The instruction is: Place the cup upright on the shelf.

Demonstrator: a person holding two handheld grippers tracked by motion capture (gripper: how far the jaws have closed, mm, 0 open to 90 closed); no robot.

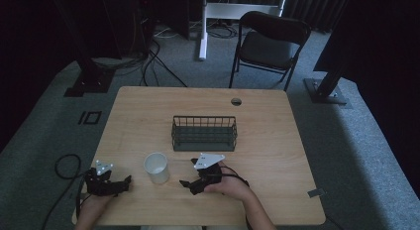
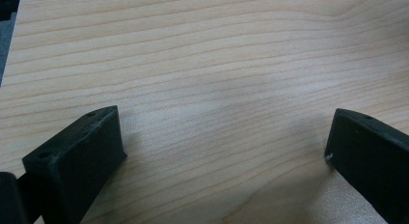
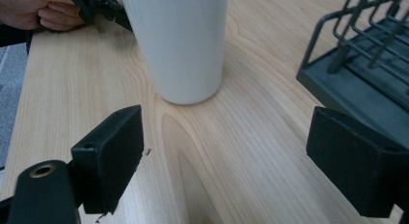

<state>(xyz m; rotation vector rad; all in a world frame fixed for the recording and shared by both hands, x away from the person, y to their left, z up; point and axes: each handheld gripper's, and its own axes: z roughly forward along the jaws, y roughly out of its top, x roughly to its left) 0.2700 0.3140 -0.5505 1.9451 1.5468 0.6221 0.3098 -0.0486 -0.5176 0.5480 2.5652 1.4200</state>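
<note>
White cup (image 1: pixel 156 167): upright on the wooden surface (image 1: pixel 267 141), open mouth upward, standing between the two tools, just ahead of the right tool's jaw tips and apart from them; in the right gripper view the cup (image 3: pixel 181 43) rises ahead of the gap and slightly toward the left jaw, its base resting on the surface (image 3: pixel 231 151), untouched. Right tool (image 1: pixel 190 174): held in the person's right hand (image 1: pixel 232 186), jaws spread wide with nothing between them, pointing toward the cup; grey three-cornered plate on top; a black cable runs back over the hand. Left tool (image 1: pixel 126 182): on the far side of the cup from the right tool, near the front left edge of the surface, held in the person's left hand (image 1: pixel 95 204); jaws spread wide over bare wood in the left gripper view, holding nothing, tips aimed toward the cup; cable loops off onto the floor. Wire basket (image 1: pixel 204 133): dark, rectangular, beyond the right tool and just past the cup toward the far side of the surface; in the right gripper view the basket (image 3: pixel 359 60) sits ahead of the right jaw. Folding chair (image 1: pixel 270 44): black, on the carpet beyond the surface, well apart from both tools.
</note>
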